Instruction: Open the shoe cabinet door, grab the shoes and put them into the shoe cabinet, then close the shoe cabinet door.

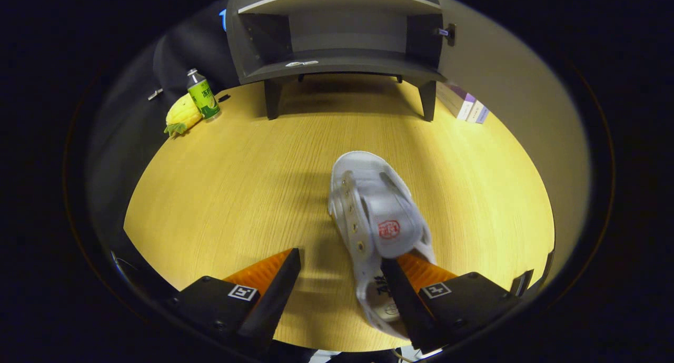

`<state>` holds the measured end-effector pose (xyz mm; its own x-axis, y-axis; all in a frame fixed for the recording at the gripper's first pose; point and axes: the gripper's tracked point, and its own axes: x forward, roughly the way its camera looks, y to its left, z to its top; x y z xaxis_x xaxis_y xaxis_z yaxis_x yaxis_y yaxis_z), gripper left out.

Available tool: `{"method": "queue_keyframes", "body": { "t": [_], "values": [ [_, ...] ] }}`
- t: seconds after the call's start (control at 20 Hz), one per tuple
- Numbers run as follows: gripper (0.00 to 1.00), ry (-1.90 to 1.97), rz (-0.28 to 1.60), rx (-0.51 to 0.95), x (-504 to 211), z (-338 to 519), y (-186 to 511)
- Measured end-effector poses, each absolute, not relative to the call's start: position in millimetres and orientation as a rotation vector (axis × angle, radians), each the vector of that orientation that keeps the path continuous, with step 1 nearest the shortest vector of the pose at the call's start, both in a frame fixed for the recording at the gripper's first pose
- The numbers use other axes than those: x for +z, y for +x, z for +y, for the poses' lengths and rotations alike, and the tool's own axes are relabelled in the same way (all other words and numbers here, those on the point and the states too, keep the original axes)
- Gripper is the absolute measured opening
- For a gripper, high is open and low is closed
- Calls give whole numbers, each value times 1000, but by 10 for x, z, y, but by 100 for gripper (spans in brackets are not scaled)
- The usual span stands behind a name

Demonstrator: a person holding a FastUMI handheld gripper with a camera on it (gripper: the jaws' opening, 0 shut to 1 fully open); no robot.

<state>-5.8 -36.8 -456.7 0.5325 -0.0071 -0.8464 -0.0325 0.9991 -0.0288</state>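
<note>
A white canvas shoe (376,215) lies on the wooden table (226,194), toe pointing toward the cabinet and heel at my fingers. My gripper (341,258) is open wide. The right finger (416,278) sits at the shoe's mouth, under the tongue; the left finger (268,278) stands apart from the shoe, so the shoe's near side wall lies between the two. Beyond the shoe, at the far end of the table, the dark grey shoe cabinet (337,62) stands on short legs. Its door (500,89) is swung open to the right, with a knob (446,33), and the shelves inside are bare.
A green bottle (202,94) and a yellow pineapple toy (181,114) stand left of the cabinet near the table's edge. Several books (468,107) lie to the right of the cabinet, beneath the open door.
</note>
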Motion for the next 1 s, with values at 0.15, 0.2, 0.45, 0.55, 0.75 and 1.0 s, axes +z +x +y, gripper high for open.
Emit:
{"method": "queue_keyframes", "body": {
  "t": [0.15,0.2,0.45,0.55,0.75,1.0],
  "values": [
    [85,-87,1015,33,-4610,-427,109],
    [75,-98,1017,29,-4616,-459,143],
    [18,-61,1036,66,-4605,-377,202],
    [10,-78,1040,75,-4616,-354,190],
    [6,-40,1032,53,-4562,-336,246],
    [5,-82,968,31,-4266,-356,293]
  ]
}}
